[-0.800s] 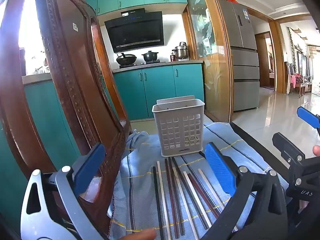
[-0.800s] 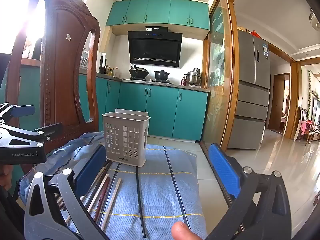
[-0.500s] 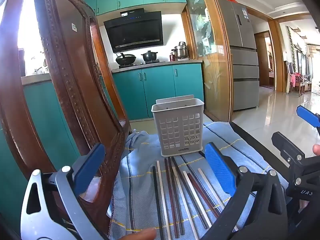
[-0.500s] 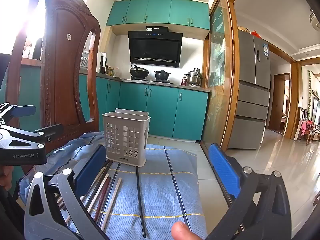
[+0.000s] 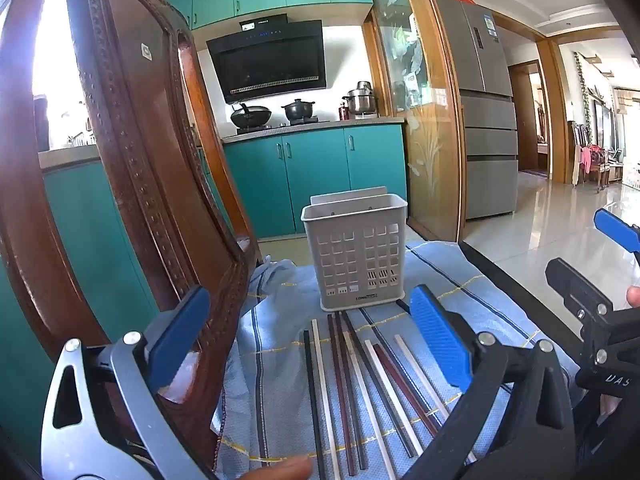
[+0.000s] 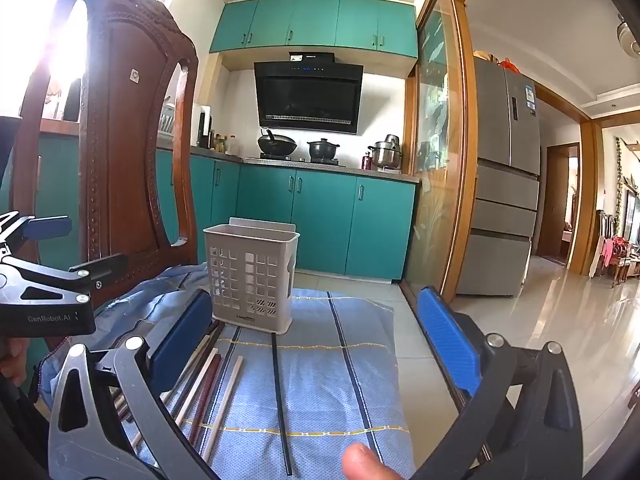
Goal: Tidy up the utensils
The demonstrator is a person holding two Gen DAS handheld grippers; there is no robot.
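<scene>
My left gripper point(image 5: 304, 336) hangs with its blue-padded jaws spread wide, holding nothing, above a row of long thin chopsticks point(image 5: 360, 380) in black, white and dark red. They lie flat on the blue checked cloth point(image 5: 272, 360), side by side, their long axes running from the near edge toward the pale grey slotted plastic utensil basket point(image 5: 356, 256), which stands upright at the cloth's far edge. My right gripper point(image 6: 312, 344) is equally wide and empty over a single black chopstick point(image 6: 280, 400) that lies apart, pointing at the basket too. A carved brown wooden chair back point(image 5: 132, 160) rises at the left edge.
</scene>
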